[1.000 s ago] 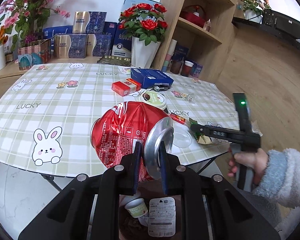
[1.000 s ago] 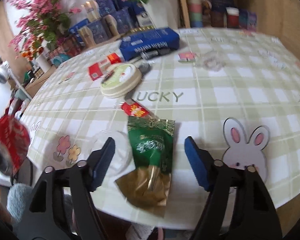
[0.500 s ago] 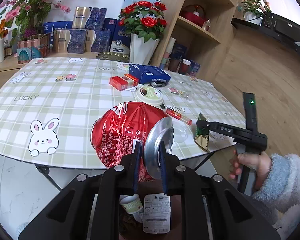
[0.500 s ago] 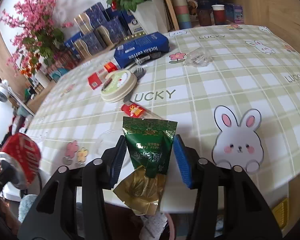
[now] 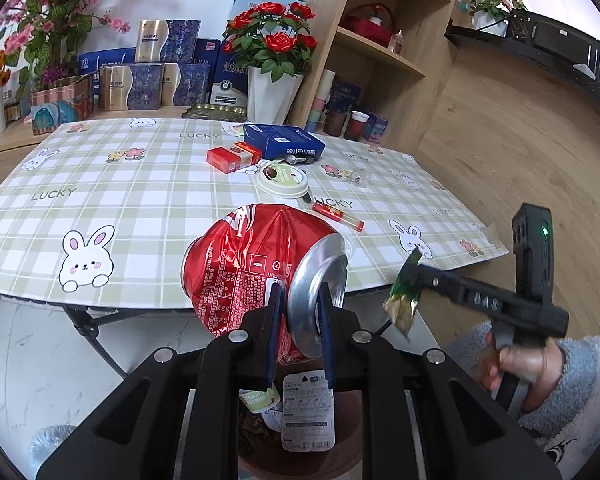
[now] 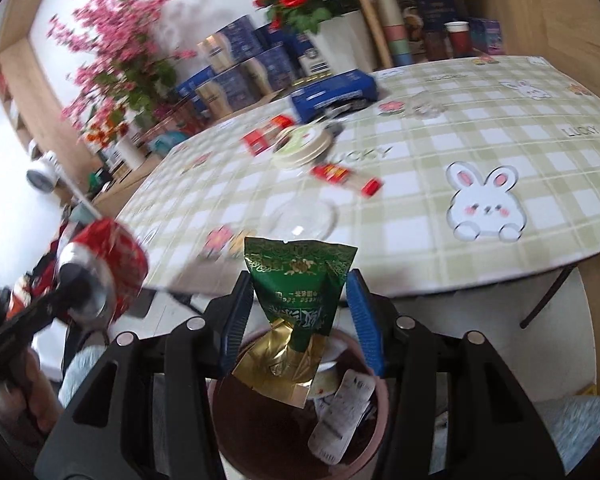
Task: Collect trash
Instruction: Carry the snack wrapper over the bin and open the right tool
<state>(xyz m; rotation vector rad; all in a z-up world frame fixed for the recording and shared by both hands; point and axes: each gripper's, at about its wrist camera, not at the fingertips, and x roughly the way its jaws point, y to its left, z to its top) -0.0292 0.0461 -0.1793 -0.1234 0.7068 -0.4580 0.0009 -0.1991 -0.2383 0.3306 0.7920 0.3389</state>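
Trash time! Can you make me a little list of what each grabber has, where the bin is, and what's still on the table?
left gripper: shut on the rim of a crushed red can
right gripper: shut on a green packet with a gold end
bin: below both grippers, already holding a label and a small cup
can and packet: off the table, held above the bin
still on table: round lid, red box, blue box, red stick wrapper, clear lid
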